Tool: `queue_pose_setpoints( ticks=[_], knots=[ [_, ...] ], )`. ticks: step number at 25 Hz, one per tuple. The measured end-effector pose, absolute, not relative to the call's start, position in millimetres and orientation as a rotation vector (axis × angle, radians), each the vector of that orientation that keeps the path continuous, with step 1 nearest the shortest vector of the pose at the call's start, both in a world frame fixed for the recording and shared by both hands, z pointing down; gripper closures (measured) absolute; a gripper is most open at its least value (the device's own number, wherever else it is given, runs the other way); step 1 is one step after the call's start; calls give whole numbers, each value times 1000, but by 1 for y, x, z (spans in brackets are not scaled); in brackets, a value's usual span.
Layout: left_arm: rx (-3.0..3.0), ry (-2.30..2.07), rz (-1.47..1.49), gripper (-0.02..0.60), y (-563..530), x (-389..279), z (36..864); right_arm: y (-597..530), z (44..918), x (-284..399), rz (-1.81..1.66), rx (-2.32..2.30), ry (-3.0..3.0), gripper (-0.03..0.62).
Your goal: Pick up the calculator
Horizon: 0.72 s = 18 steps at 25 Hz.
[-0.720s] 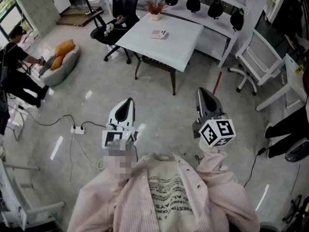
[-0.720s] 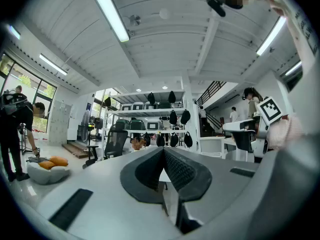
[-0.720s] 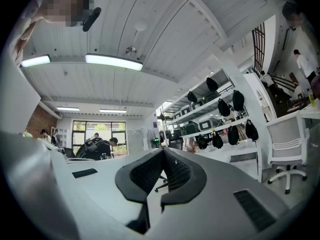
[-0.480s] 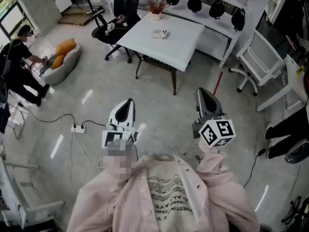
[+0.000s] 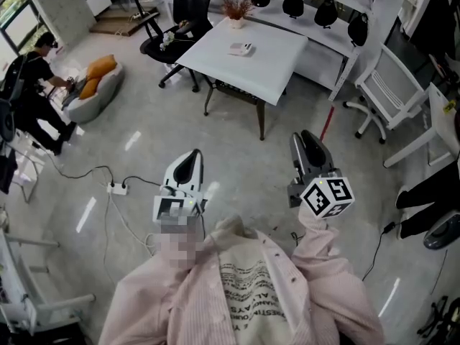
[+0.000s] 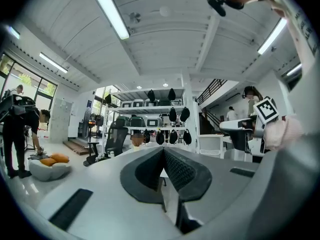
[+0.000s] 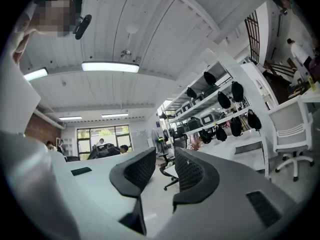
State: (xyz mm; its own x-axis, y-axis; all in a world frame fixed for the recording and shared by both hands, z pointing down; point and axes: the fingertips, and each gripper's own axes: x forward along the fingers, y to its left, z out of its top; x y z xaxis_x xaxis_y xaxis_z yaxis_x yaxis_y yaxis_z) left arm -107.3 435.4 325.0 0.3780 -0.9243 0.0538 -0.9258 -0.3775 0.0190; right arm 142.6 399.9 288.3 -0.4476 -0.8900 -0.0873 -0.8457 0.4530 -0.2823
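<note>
2 tools are held over the floor: the left hand-held gripper [image 5: 192, 154] is clenched on nothing, and the right hand-held gripper [image 5: 303, 136] is released and empty. 1 calculator [image 5: 241, 48], too small to make out its keys, lies on the 1 white surface [image 5: 269, 63] beside 1 potted plant [image 5: 237, 11], well apart from both.

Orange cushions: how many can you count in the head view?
2. One orange cushion lies at the grey beanbag's upper end, the other just below it. More could be hidden.
</note>
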Motion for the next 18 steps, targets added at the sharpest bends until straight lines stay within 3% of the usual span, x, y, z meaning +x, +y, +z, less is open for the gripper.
queue_pose_setpoints(
  ticks=[10, 18],
  knots=[
    [2565, -1689, 79, 580, 423, -98, 331, 386, 304, 152, -371, -1530, 2462, 420],
    [2521, -1683, 98, 580, 380, -107, 348, 342, 318, 148, -457, -1521, 2427, 410]
  ],
)
